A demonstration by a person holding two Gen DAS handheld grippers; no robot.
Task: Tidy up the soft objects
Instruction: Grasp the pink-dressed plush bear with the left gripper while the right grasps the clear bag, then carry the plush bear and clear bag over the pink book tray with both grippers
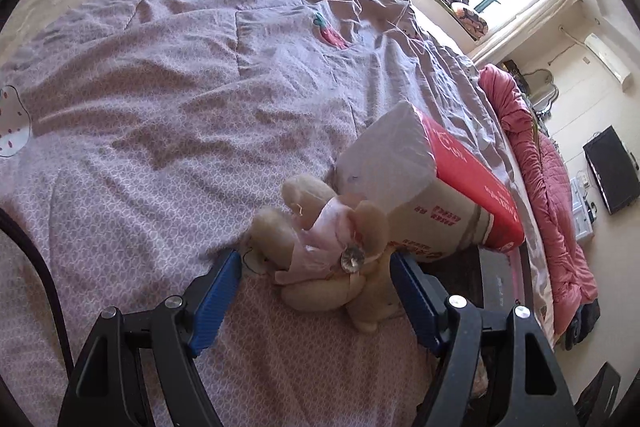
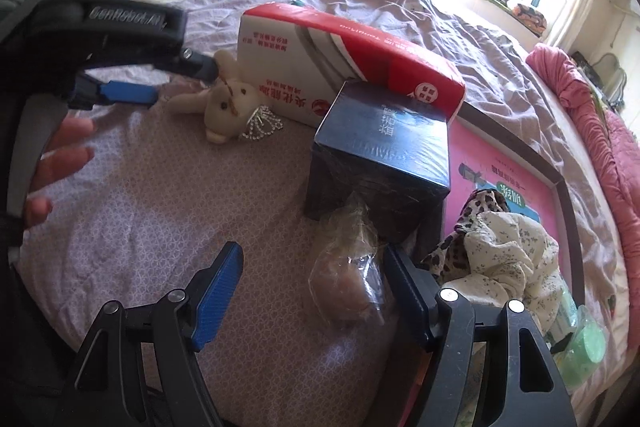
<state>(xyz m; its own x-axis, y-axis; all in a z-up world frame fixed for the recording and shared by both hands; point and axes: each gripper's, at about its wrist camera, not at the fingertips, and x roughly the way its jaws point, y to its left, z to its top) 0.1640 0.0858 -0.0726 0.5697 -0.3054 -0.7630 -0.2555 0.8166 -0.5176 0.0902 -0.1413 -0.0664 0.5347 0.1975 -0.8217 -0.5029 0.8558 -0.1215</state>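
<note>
Spread over the bed [image 1: 160, 87]: lilac quilt, window-lit, pink blanket beyond. Leaning on it, red-and-white box [image 2: 320, 67], dark box [image 2: 384, 151] beside. Against the red box, plush bunny [image 1: 320, 247], framed by left gripper [image 1: 316, 275], jaws released. Best lowered square, then closed on the body. Right gripper [image 2: 312, 275] released too, wrapped bundle [image 2: 352, 279] between.

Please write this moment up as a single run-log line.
left gripper: open around plush bunny, not gripping | right gripper: open beside plastic bag | bed: red-and-white box, dark box
</note>
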